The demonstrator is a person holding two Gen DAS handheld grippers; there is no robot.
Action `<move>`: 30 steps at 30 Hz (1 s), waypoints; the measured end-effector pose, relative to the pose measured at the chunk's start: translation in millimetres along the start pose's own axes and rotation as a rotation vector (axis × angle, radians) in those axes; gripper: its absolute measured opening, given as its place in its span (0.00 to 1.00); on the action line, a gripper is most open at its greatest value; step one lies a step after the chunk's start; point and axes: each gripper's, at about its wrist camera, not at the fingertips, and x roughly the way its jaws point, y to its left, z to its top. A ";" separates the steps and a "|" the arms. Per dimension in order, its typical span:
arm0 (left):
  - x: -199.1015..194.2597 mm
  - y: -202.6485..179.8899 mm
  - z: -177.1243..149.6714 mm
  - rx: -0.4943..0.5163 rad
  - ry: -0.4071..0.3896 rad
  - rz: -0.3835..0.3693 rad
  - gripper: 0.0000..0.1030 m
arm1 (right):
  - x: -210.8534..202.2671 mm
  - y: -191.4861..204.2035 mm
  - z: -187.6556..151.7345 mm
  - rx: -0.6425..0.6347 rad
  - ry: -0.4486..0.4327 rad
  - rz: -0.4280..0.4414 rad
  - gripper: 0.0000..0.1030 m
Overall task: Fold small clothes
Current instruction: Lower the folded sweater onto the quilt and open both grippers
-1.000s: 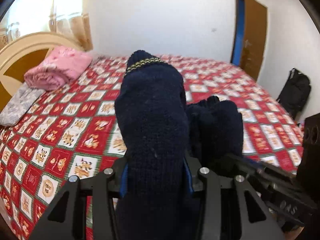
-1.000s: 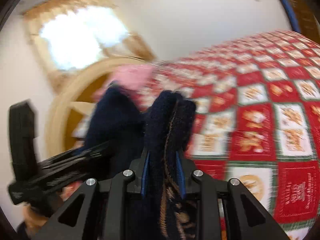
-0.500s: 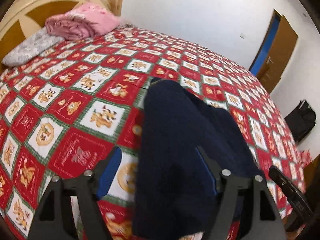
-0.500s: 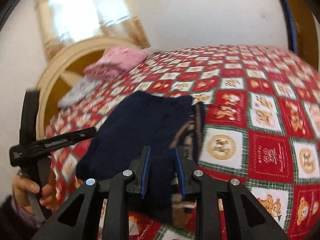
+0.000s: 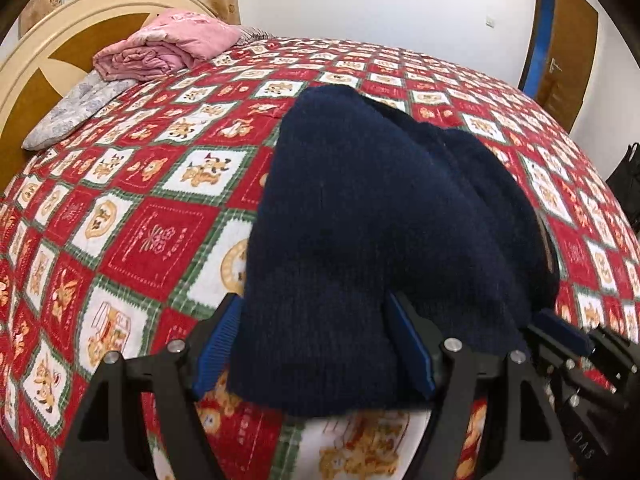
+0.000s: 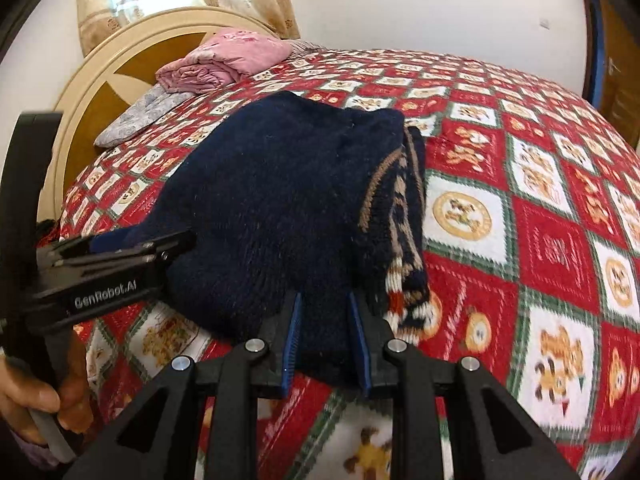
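The navy sweater (image 5: 380, 220) hides the bedspread (image 5: 152, 232) beneath both grippers' fingertips.

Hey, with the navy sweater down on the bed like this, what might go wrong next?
The right tool grips the navy sweater at its near edge; pulling away before letting go could drag the fold open. The left tool stands open around the other corner, so a finger may snag the knit when lifted.

Left gripper (image 5: 316, 312) just opening, jaws wide astride the navy sweater (image 5: 360, 200); right gripper (image 6: 324, 300) clamped on its edge.
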 end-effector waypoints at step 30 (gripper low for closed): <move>-148.9 -9.6 -100.6 0.045 -0.097 -0.038 1.00 | -166.3 26.3 -104.1 0.479 -0.056 0.209 0.25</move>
